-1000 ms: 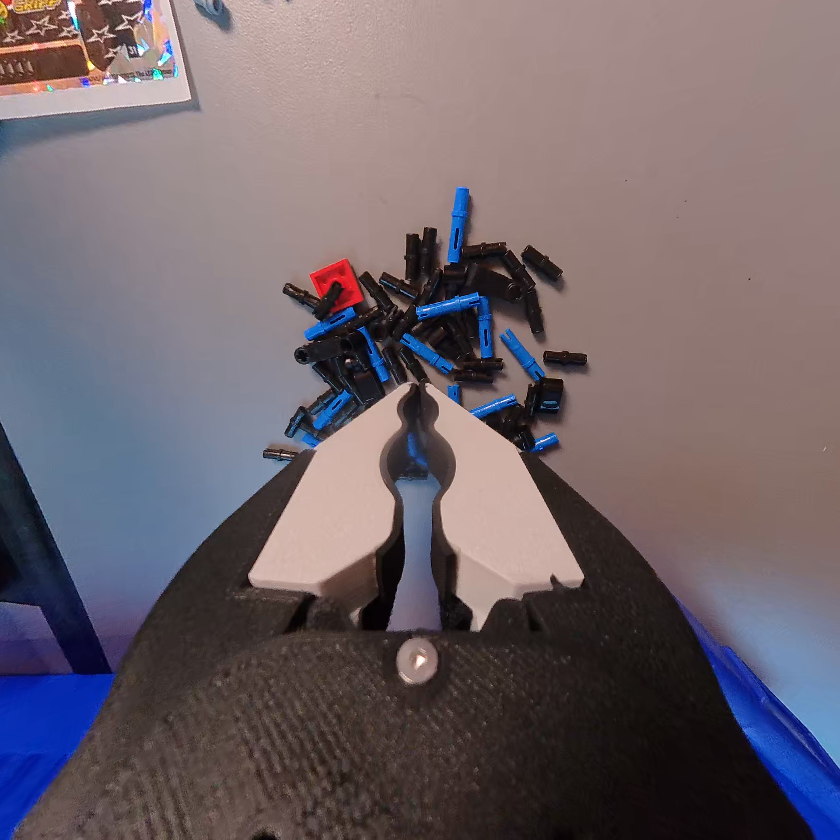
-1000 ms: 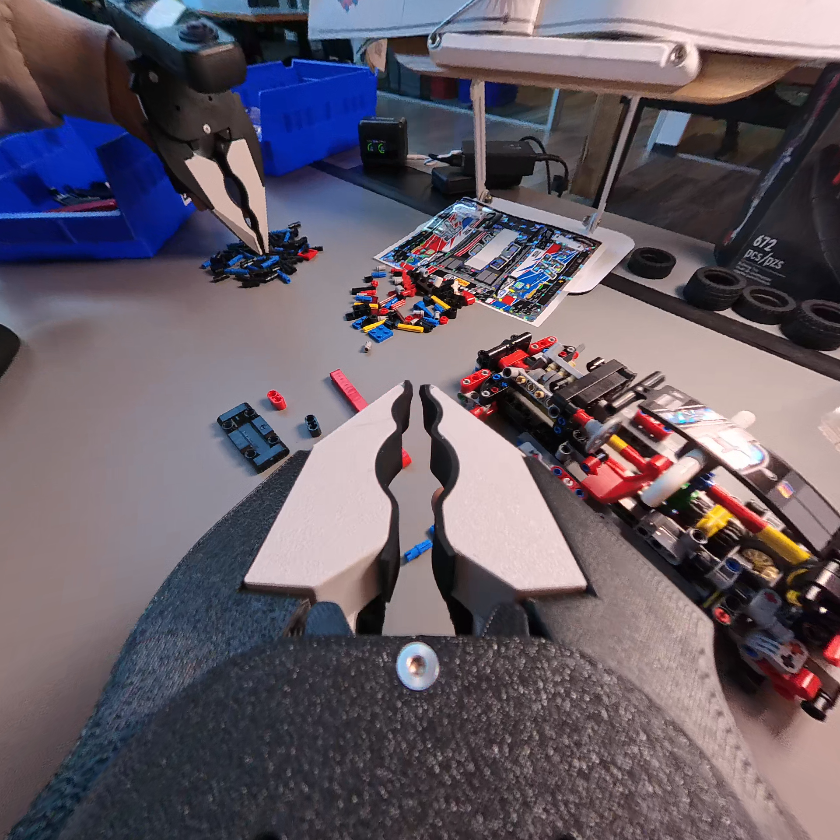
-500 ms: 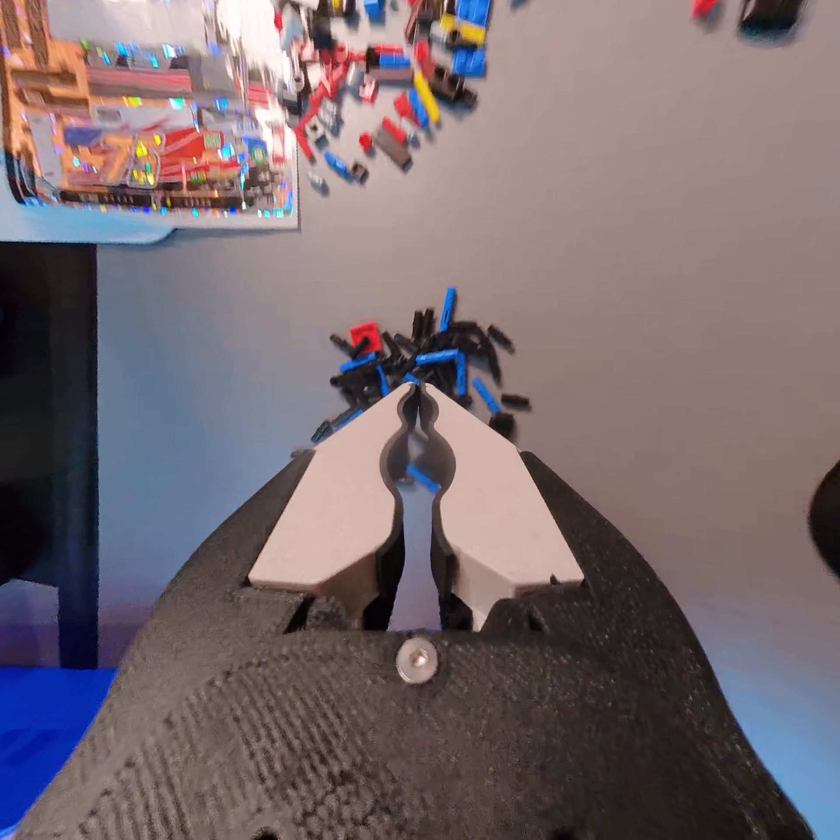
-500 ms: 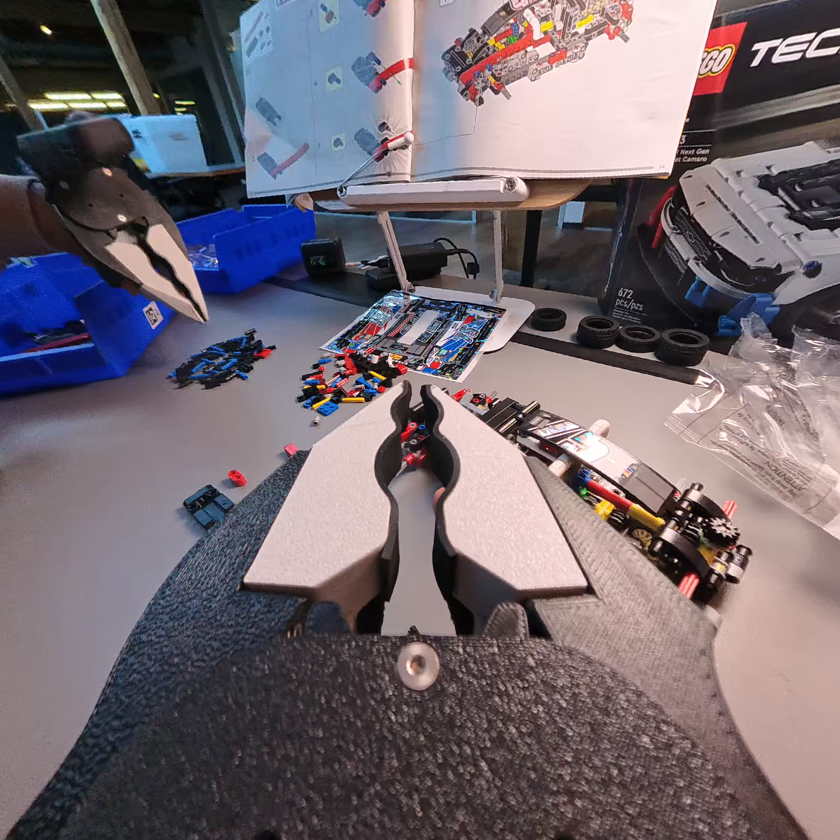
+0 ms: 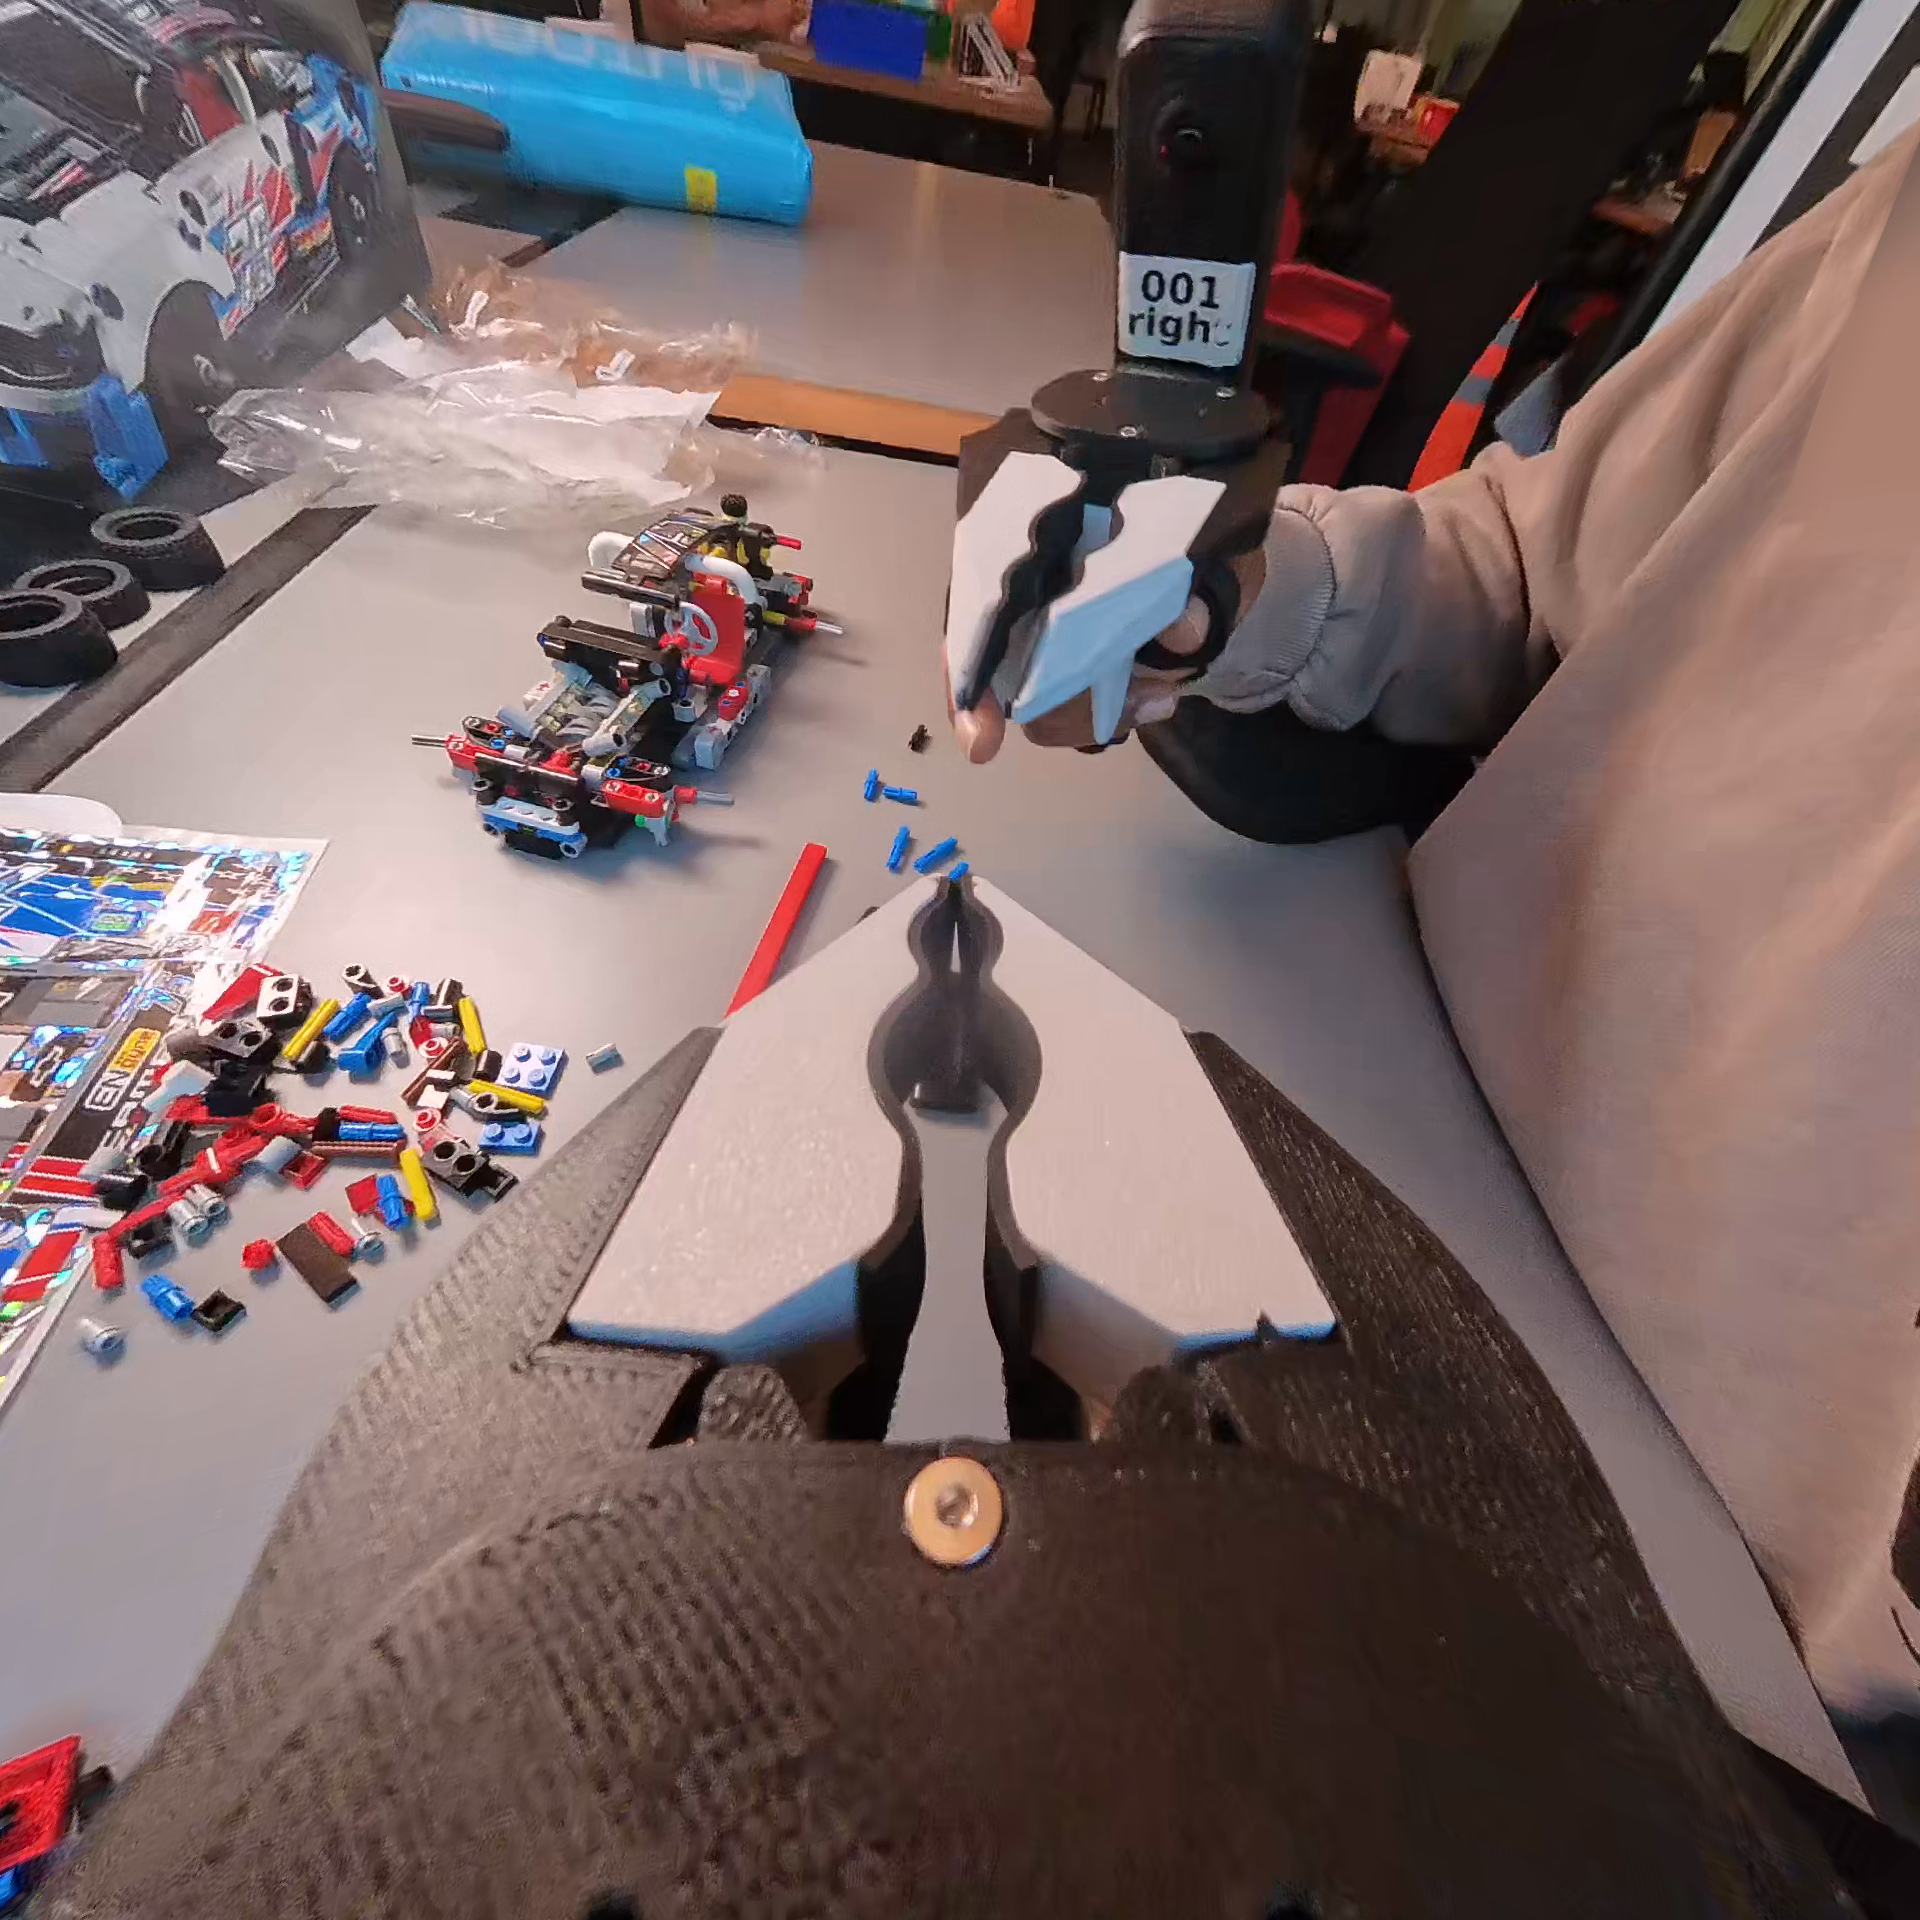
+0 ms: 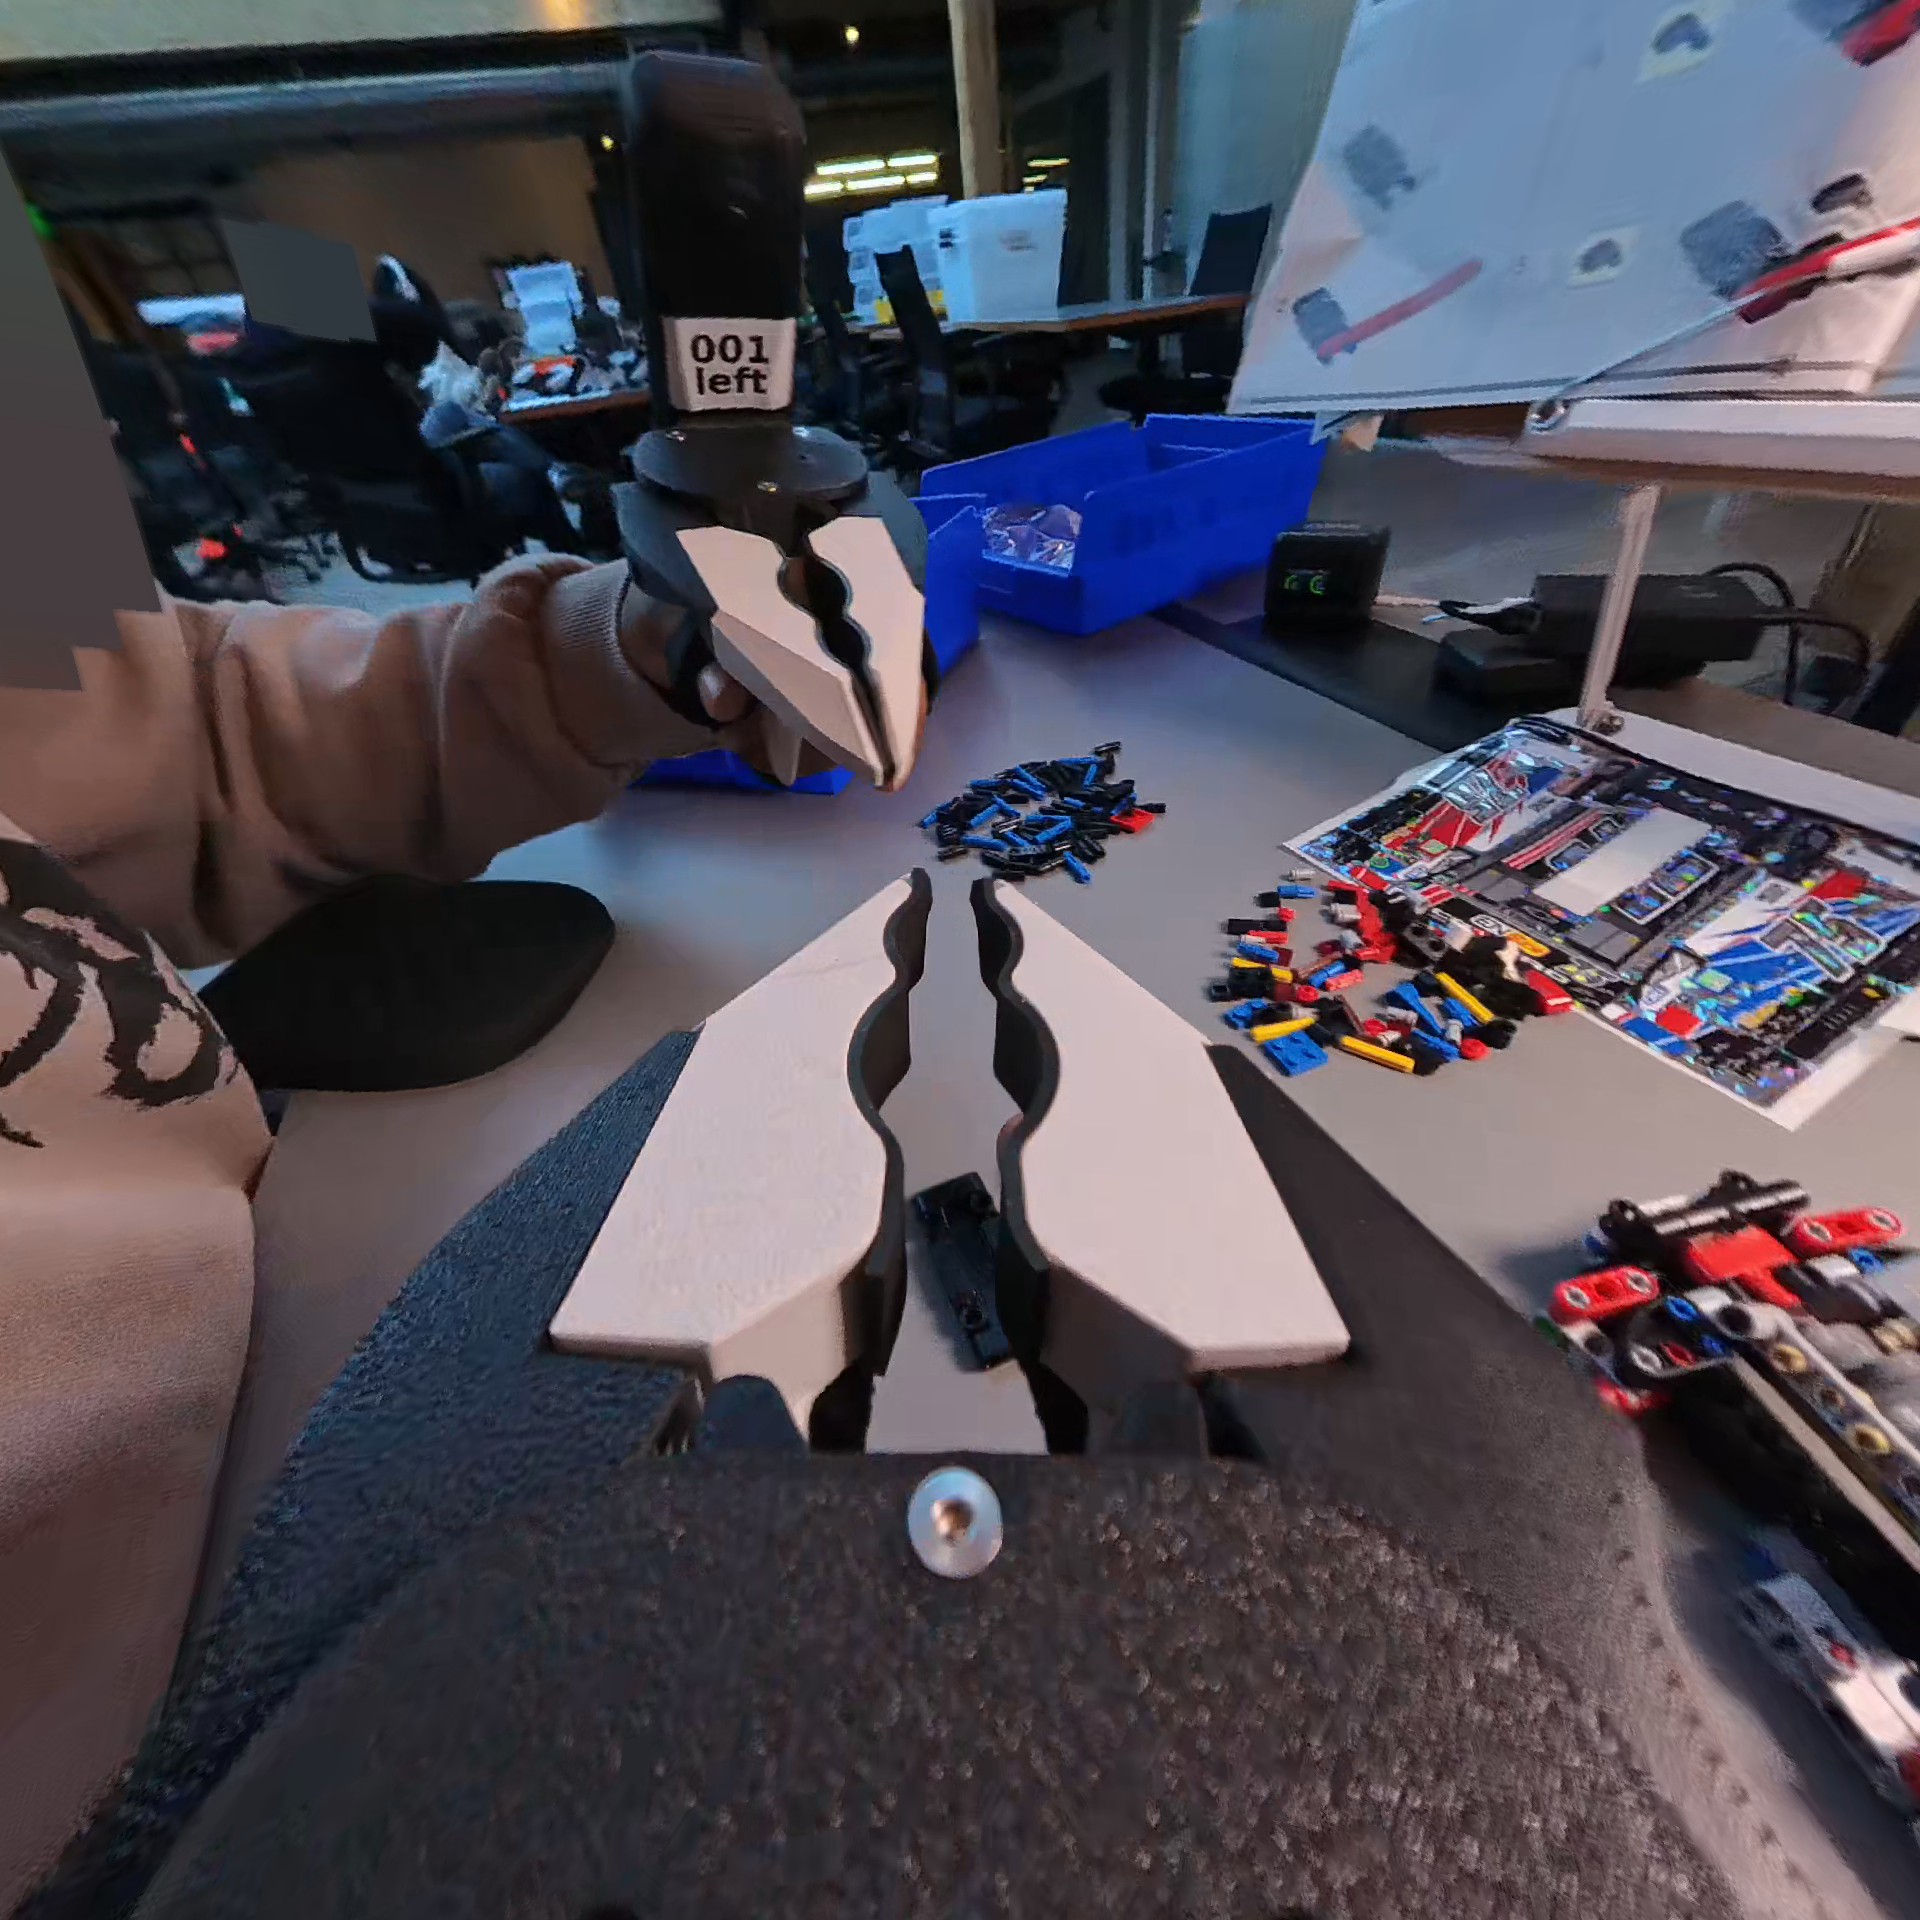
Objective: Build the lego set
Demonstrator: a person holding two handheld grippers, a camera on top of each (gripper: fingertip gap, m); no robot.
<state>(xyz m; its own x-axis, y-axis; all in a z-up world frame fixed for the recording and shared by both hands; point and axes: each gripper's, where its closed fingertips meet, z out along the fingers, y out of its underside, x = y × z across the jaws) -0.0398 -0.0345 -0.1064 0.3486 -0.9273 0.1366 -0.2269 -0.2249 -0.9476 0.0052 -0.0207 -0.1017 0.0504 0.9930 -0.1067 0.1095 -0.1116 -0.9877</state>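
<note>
My left gripper (image 5: 954, 883) is shut, and a small blue pin (image 5: 958, 871) sticks out of its tips. It hangs above the grey table (image 5: 1195, 987) near several loose blue pins (image 5: 902, 831) and a red beam (image 5: 781, 930). It also shows in the right wrist view (image 6: 883, 769), in front of the pile of black and blue pins (image 6: 1039, 810). My right gripper (image 6: 951, 894) is open by a narrow gap and empty, above a black plate (image 6: 961, 1278). It faces the left one in the left wrist view (image 5: 982, 712). The part-built car chassis (image 5: 634, 707) lies between them and the box.
Mixed loose pieces (image 5: 343, 1101) lie beside a shiny sticker sheet (image 5: 104, 935). Tyres (image 5: 94, 592), the set's box (image 5: 156, 208) and plastic bags (image 5: 468, 405) are at the far left. Blue bins (image 6: 1122, 509) and the instruction booklet on a stand (image 6: 1558, 208) are behind. A person's sleeve (image 5: 1662, 727) is at the right. Tip to tip, the grippers are about 6 centimetres apart. From the right gripper's tips to the black plate (image 6: 961, 1278) is close to 12 centimetres.
My left gripper has lifted off the pin pile, shut, and swung across to the loose blue pins by the chassis. My right gripper has turned left to face it.
</note>
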